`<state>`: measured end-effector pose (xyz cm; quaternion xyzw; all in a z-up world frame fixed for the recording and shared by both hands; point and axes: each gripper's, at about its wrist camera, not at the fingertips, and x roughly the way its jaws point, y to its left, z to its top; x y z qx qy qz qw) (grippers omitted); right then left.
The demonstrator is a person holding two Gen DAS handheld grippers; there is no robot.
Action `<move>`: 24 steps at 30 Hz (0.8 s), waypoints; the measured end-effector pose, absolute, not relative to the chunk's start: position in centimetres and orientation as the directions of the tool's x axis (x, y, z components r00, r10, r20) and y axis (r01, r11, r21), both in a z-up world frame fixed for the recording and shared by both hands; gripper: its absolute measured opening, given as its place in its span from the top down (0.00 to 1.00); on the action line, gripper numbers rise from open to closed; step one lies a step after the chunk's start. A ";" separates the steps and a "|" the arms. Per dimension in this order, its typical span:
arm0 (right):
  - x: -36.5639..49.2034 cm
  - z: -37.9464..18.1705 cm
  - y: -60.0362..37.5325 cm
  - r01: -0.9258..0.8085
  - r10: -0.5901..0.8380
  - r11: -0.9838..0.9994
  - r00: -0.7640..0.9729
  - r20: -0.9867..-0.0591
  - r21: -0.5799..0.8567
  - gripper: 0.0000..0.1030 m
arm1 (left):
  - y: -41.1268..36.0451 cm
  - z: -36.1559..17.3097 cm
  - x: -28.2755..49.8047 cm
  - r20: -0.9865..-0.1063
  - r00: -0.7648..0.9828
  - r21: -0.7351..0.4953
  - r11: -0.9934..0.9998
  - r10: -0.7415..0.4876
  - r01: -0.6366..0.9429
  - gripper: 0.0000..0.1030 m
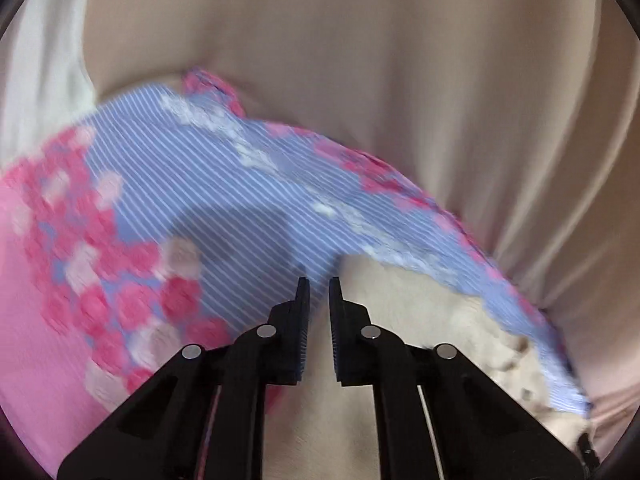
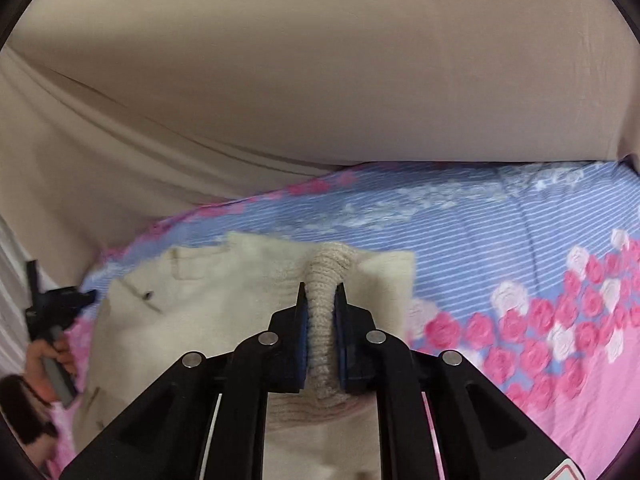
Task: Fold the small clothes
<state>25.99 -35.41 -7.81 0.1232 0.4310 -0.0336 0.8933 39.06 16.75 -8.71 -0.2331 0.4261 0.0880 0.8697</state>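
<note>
A cream knit garment (image 2: pixel 192 320) lies spread on a bedsheet (image 2: pixel 480 240) with blue stripes and pink roses. My right gripper (image 2: pixel 321 286) is shut on a raised ribbed fold (image 2: pixel 329 264) of that garment, which stands up between the pads. In the right wrist view the left gripper (image 2: pixel 60 304) hangs at the garment's left edge, held by a hand (image 2: pixel 42 356). In the blurred left wrist view my left gripper (image 1: pixel 319 282) has its jaws almost together above the garment's edge (image 1: pixel 400 312). Only a thin gap shows, and I cannot tell whether any cloth is pinched there.
Creased beige cloth (image 2: pixel 320 80) rises behind the bed and fills the upper half of both views (image 1: pixel 360 60). The rose-patterned part of the sheet (image 1: pixel 100 260) runs off to the left in the left wrist view. A white strip (image 1: pixel 40 80) shows at far left.
</note>
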 end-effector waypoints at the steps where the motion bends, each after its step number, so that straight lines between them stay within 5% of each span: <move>1: 26.5 -10.0 -35.8 0.203 0.035 0.964 0.548 -0.836 0.173 0.87 | 16.9 -9.8 39.5 -0.821 0.568 -0.308 0.880 -0.055 -0.361 0.91; 4: 25.1 -10.2 -36.0 0.223 0.024 0.957 0.577 -0.817 0.185 0.79 | 17.4 -10.3 38.8 -0.837 0.542 -0.316 0.870 -0.068 -0.378 0.91; 8: 24.0 -8.2 -35.4 0.225 0.012 0.955 0.620 -0.785 0.192 0.71 | 16.7 -8.0 39.1 -0.790 0.604 -0.360 0.880 -0.110 -0.311 0.59; 12: 22.6 -7.2 -34.4 0.209 0.055 0.946 0.652 -0.756 0.249 0.71 | 14.4 -8.3 40.9 -0.802 0.582 -0.326 0.915 -0.133 -0.240 0.58; 15: 22.2 -8.6 -33.8 0.212 0.018 0.960 0.597 -0.802 0.180 0.72 | 13.8 -11.3 42.7 -0.877 0.480 -0.183 0.940 -0.024 -0.287 0.68; 20: 17.7 -7.8 -35.0 0.285 -0.008 0.935 0.608 -0.794 0.209 0.64 | 16.3 -9.7 41.1 -0.857 0.511 -0.158 0.913 0.062 -0.376 0.69; 24: 12.0 -9.5 -35.2 0.285 0.060 0.923 0.557 -0.829 0.259 0.59 | 17.5 -6.6 33.5 -0.825 0.565 -0.196 0.952 -0.030 -0.236 0.55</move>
